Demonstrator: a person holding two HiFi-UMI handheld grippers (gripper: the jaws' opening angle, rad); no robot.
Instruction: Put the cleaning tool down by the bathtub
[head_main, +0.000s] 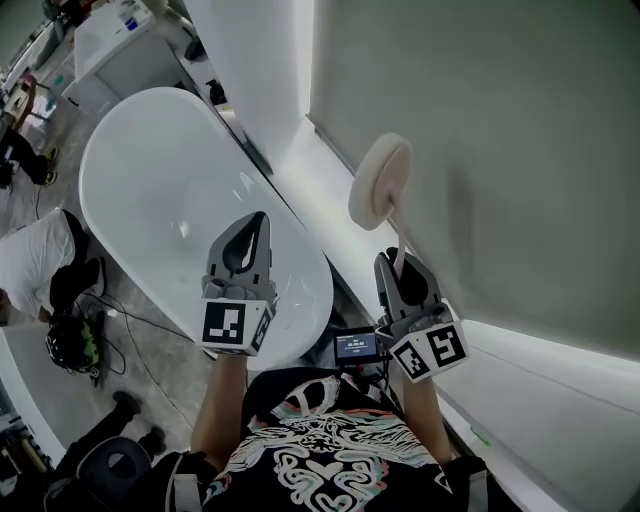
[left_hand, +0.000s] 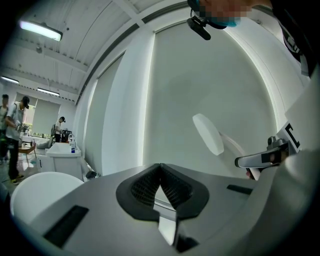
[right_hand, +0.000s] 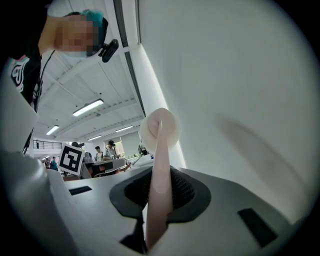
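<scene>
Cleaning tool (head_main: 380, 182) is up in the air, not set down: pale handle clamped between the fingers of the right gripper (head_main: 395, 265), round white pad head on top, tilted toward the grey wall (head_main: 500, 150). Right gripper view confirms it: the handle (right_hand: 159, 175) runs straight through the right gripper (right_hand: 157, 189), both finger pads pressed on it, the disc head above them. In the head view the tool sits over the strip between the white bathtub (head_main: 160, 170) and the pale ledge (head_main: 320, 170) at the wall's foot, to the right of the tub's near end and apart from it. Left gripper (head_main: 255, 222) hangs over the tub's near end, fingers together, nothing in them; its own view shows the left gripper (left_hand: 160, 169) tips meeting, with the tool's head (left_hand: 208, 133) off to the right and the tub rim (left_hand: 35, 192) low left. Small lit screen (head_main: 357, 346) is just beside the right gripper's marker cube. A person in a white shirt (head_main: 30, 255) is on the floor to the left of the tub, cables (head_main: 130, 350) lying nearby.
</scene>
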